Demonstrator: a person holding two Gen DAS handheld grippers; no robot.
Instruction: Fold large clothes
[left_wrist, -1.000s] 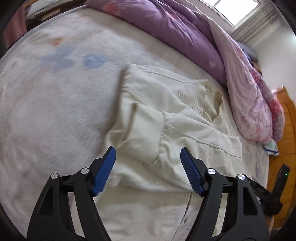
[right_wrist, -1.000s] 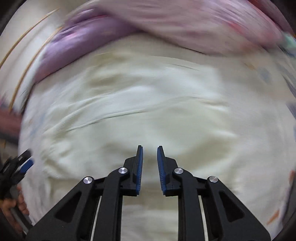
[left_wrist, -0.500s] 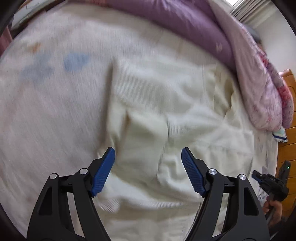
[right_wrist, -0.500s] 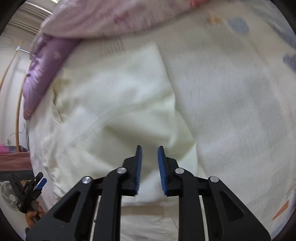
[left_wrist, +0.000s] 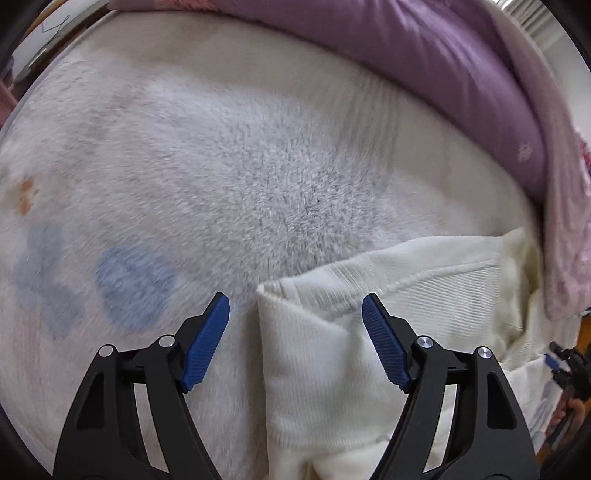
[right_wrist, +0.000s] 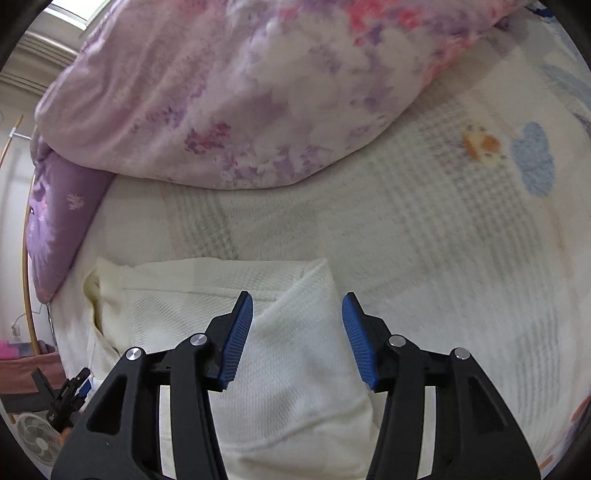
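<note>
Left claw (left_wrist: 295, 343) spread wide over one corner of the folded cream garment (left_wrist: 369, 332), pads clear of the cloth. Right claw (right_wrist: 297, 339) is opening above the opposite corner, nothing pinched. We note the garment lies on the bed (left_wrist: 221, 166), beside the purple duvet (right_wrist: 221, 92).

This is a bedroom in a home. A bed (left_wrist: 229, 177) fills both views, covered with a fuzzy white blanket (right_wrist: 424, 236) printed with pale blue and orange cartoon shapes, and a bulky purple and pink floral duvet (right_wrist: 229, 96) is heaped along its far side. A window (right_wrist: 70, 9) shows in the upper corner of the right wrist view, and a small white fan (right_wrist: 38, 439) stands on the floor beside the bed.
</note>
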